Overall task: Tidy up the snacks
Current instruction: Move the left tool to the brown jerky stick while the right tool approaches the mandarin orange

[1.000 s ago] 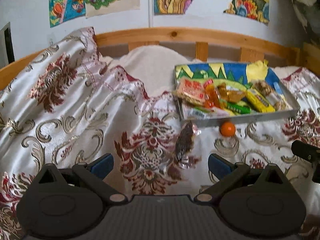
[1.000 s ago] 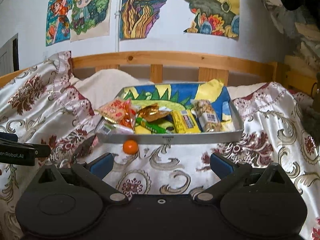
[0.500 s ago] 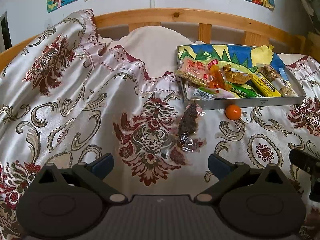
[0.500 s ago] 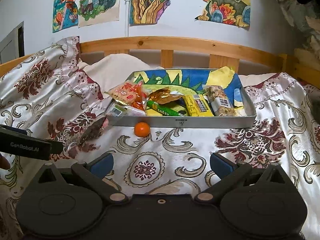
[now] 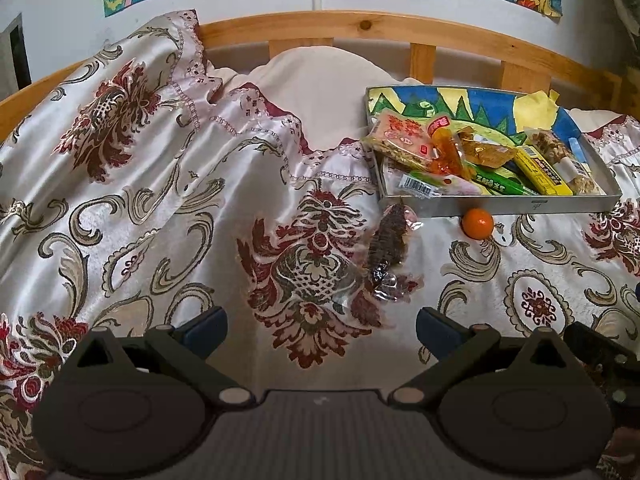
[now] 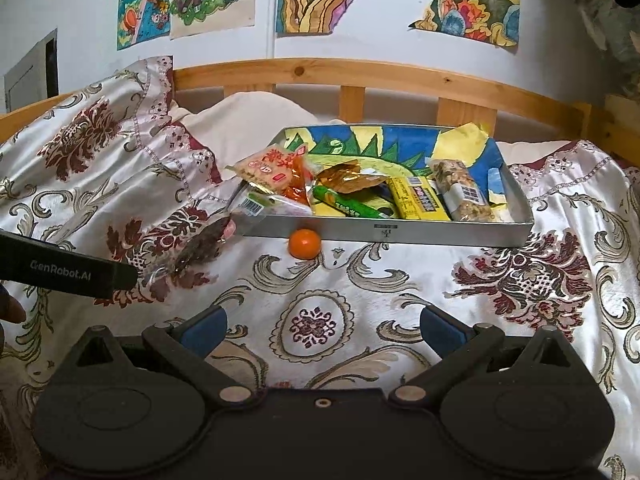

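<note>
Both tools, left point(image 5: 322, 326) and right point(image 6: 323, 326), hover empty, fingers apart, lower over the bedspread point(image 5: 160, 208) than before. Beyond the left tool lies a dark snack packet point(image 5: 387, 238); an orange point(image 6: 305, 243) touches the metal tray's point(image 6: 440, 234) near wall, open bedspread around.

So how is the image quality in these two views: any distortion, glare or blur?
Left wrist view: strong fisheye bend in the wooden bed rail, soft sheen on the satin floral bedspread, small round orange fruit sharp. Right wrist view: same curvature, dark corners, shallow metal snack tray crisp, no motion blur.
</note>
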`<state>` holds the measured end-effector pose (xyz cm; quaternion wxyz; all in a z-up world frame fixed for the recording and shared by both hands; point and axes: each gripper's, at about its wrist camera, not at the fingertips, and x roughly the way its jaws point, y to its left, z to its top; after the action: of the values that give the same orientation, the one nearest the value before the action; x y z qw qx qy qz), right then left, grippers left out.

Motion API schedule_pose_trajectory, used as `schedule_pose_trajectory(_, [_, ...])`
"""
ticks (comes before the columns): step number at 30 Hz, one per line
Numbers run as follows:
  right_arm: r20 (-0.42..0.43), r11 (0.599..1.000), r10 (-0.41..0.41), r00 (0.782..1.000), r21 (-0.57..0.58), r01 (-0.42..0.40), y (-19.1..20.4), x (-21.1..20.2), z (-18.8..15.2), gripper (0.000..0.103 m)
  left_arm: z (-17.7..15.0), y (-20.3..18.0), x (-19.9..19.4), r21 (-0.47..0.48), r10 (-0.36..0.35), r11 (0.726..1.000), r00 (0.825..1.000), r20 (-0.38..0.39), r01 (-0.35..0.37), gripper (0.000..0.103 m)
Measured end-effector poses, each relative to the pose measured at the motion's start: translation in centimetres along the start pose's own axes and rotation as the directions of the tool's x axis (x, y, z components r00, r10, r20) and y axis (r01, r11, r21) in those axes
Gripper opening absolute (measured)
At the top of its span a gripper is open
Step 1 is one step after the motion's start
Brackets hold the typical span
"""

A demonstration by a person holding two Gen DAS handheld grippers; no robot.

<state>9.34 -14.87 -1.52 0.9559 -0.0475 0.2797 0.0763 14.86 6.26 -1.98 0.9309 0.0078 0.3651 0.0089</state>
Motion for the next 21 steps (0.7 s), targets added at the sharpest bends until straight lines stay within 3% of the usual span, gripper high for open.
schedule_pose_trajectory(21, [-0.009,1.000,-0.004,1.000,-0.023,0.004,0.8,1.9,0.6,0.102,0.9,0.9,1.9,-0.052,-0.022,0.998,1.000,0.014,0.023,0.102])
